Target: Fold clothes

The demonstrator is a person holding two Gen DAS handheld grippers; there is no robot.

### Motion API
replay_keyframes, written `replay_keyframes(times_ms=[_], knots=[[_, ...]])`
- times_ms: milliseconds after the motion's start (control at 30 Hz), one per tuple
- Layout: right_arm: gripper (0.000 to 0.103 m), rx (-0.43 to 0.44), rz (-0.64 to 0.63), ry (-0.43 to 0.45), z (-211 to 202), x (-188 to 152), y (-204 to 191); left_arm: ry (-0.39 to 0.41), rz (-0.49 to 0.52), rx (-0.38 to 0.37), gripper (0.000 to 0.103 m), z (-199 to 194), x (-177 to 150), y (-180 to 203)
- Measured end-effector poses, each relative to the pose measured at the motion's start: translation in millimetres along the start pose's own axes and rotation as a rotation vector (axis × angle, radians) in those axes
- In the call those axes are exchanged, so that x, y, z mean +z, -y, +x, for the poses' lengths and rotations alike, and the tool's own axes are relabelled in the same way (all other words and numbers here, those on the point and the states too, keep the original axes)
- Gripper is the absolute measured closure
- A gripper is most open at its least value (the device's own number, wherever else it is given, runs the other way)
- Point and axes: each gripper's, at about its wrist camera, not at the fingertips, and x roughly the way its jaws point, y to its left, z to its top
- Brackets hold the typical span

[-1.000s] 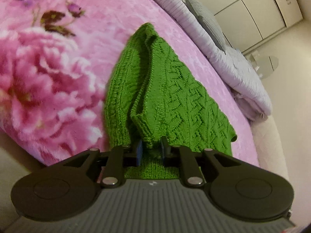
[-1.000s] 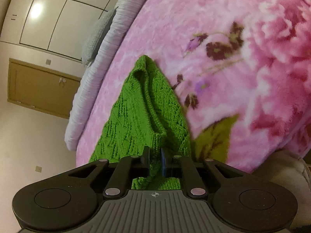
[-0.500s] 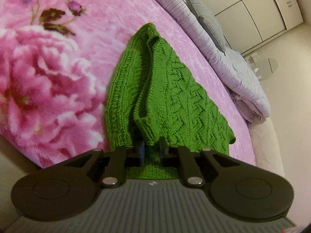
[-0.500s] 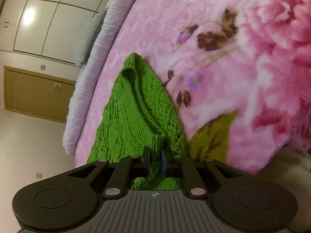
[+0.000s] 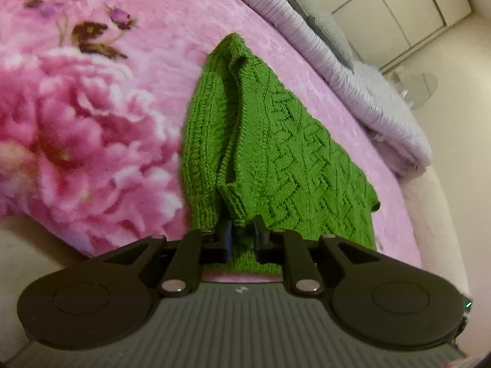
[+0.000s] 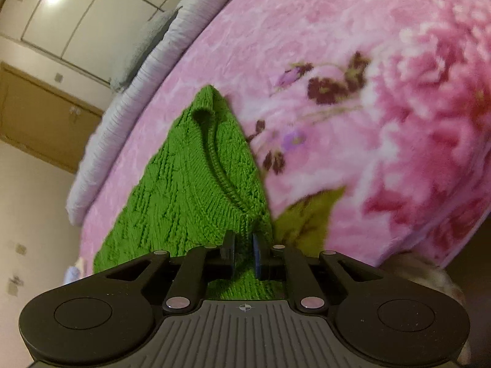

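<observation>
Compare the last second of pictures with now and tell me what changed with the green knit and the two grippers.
Almost nothing. The left gripper has green sweater fabric between its pads, and its jaws are opening slightly right now. The right gripper stays clamped on the knit's near edge. The sweater lies bunched in the same peak on the pink floral blanket, shifted only slightly in each view.

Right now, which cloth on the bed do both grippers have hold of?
The green knitted sweater: its near edge sits between the left gripper and the right gripper. The pink floral blanket and lilac quilt lie ungripped.
</observation>
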Motion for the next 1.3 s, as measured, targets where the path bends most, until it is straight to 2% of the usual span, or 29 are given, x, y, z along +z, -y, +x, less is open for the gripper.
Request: replay_keyframes(times_ms=[67, 133, 233, 333, 400, 533, 600, 767, 800, 900, 967, 1100, 1200, 1300], knots=[[0.094, -0.064, -0.061, 0.052, -13.7, 4.9, -8.4, -0.002, 0.067, 0.049, 0.094, -13.4, 4.2, 9.0], [0.094, -0.051, -0.116, 0.111, -26.8, 8.9, -16.4, 0.014, 0.137, 0.086, 0.094, -28.9, 8.3, 19.2], [0.094, 0.027, -0.244, 0.134, -29.0, 9.7, -40.2, 0.064, 0.2, 0.036, 0.094, -41.3, 16.8, 36.5], [0.094, 0.051, -0.435, 0.098, -8.7, -5.3, -70.0, 0.088, 0.257, 0.005, 0.093, -22.0, 21.6, 56.5], [0.094, 0.057, -0.538, 0.059, 9.1, -19.5, -83.7, 0.072, 0.307, 0.02, 0.093, -1.9, 18.9, 65.6], [0.094, -0.012, -0.69, 0.013, 43.5, -46.4, -80.3, 0.037, 0.46, 0.154, 0.095, 32.7, -4.6, 62.8], [0.094, 0.011, -0.716, 0.026, 42.0, -51.8, -65.7, 0.057, 0.452, 0.136, 0.099, 28.4, -10.9, 47.6], [0.094, 0.018, -0.586, -0.12, 33.2, -17.6, -60.0, -0.029, 0.302, 0.067, 0.101, 12.9, 19.0, 33.2], [0.094, 0.007, -0.585, -0.118, 30.9, -10.1, -64.2, -0.019, 0.309, 0.061, 0.101, 9.5, 26.1, 36.3], [0.094, -0.016, -0.674, -0.023, 26.7, 10.8, -86.7, 0.053, 0.389, 0.061, 0.098, 6.9, 54.2, 51.3], [0.094, -0.019, -0.725, 0.037, 39.4, 27.9, -100.0, 0.092, 0.41, 0.05, 0.098, 16.9, 78.5, 58.0], [0.094, -0.042, -0.853, 0.109, 81.5, 52.3, -119.6, 0.152, 0.499, 0.097, 0.098, 51.6, 113.1, 65.1], [0.094, -0.056, -0.95, 0.108, 118.0, 61.8, -122.4, 0.143, 0.55, 0.139, 0.097, 83.2, 127.6, 60.1], [0.094, -0.095, -0.988, 0.07, 149.0, 67.0, -105.0, 0.07, 0.56, 0.219, 0.094, 117.5, 129.2, 39.5]])
